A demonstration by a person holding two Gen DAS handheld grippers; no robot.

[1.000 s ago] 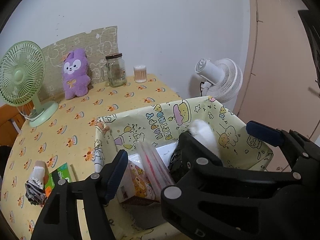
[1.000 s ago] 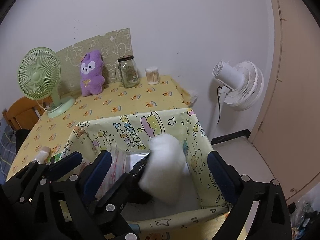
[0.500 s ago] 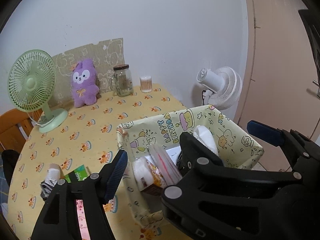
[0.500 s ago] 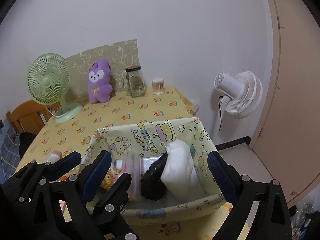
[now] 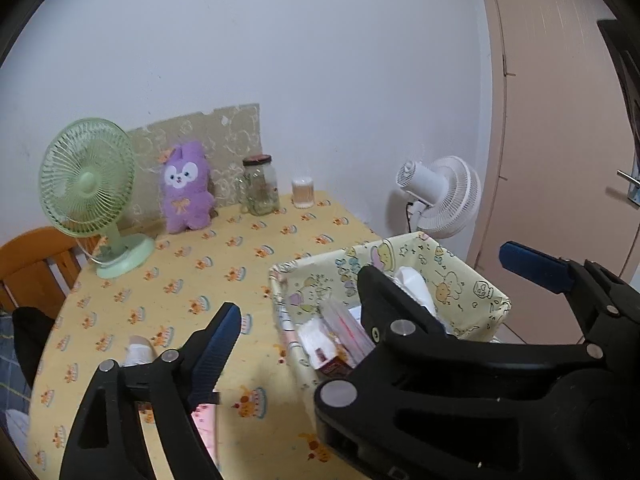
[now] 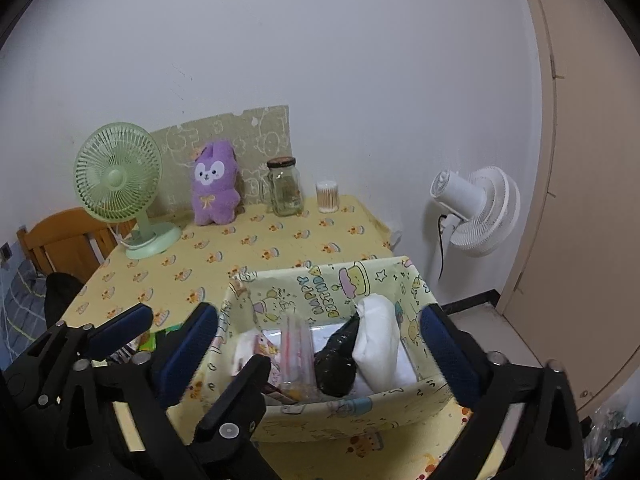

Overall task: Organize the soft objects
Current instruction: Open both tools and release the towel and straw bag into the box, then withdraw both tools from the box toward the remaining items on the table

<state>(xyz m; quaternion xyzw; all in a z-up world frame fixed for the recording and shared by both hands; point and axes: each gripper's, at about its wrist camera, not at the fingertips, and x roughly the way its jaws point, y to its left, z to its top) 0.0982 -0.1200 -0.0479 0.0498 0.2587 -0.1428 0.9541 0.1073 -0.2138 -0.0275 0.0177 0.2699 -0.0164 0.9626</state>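
A yellow cartoon-print box (image 6: 312, 272) stands at the table's near right corner. It holds a white soft bundle (image 6: 378, 340), a black bundle (image 6: 336, 364), a clear pink-striped pack (image 6: 296, 344) and small packets. My right gripper (image 6: 316, 348) hovers over the box's near side, its jaws opening, nothing pressed between them. My left gripper (image 5: 378, 300) is beside it, jaws also opening, holding nothing; the right gripper's finger stands in its gap. The white bundle (image 5: 412, 284) shows behind that finger. A purple plush (image 5: 186, 192) leans against the far wall.
A green fan (image 5: 86, 178), glass jar (image 5: 260, 186) and swab cup (image 5: 303, 193) line the back of the yellow table (image 5: 192, 264). A pale rolled item (image 5: 138, 354) and a pink packet (image 5: 204, 420) lie near left. Off the table are a white fan (image 5: 440, 196) and wooden chair (image 5: 32, 264).
Both grippers have drawn back and up from the box, and their jaws stand wider. The white bundle, between the right fingers a second ago, now rests in the box.
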